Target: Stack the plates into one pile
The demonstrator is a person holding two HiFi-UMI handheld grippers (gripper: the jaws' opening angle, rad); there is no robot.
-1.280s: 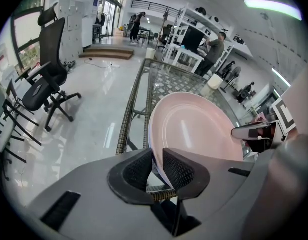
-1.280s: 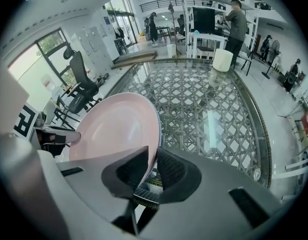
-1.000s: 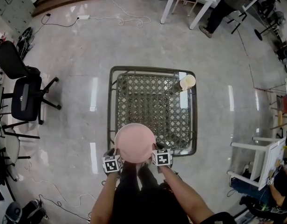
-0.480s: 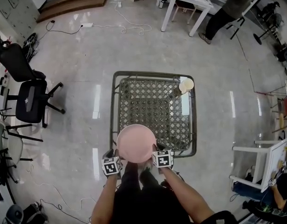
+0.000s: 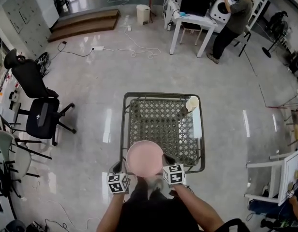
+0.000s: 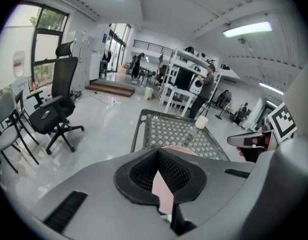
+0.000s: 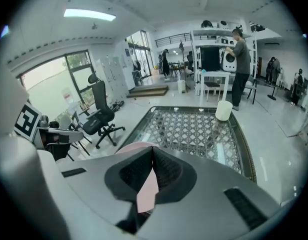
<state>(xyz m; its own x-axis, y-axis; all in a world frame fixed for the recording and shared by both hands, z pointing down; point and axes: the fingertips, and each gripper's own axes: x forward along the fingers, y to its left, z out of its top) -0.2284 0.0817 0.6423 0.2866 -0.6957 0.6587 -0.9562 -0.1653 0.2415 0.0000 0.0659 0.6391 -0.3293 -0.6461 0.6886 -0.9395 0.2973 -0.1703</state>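
Only one pink plate (image 5: 144,157) shows, hanging over the near edge of the lattice-topped surface (image 5: 163,120); no second plate lies anywhere on the lattice, so either the pile is already made and this is it, or the other plates are out of sight; I judge the stacking close to finished, with the setting-down perhaps still to come. The left hand-held gripper (image 5: 121,166) grips the plate's left rim, its jaws having just been closing with pink rim between them; the right hand-held gripper (image 5: 166,160) likewise pinches the right rim, jaws just closed on pink. A cream cup-like cylinder (image 5: 192,103) stands at the far right corner, well apart.

Whether one plate or several are held cannot be told from above; each gripper view shows only a sliver of pink behind its own body; whether the plate touches the surface is also unclear.
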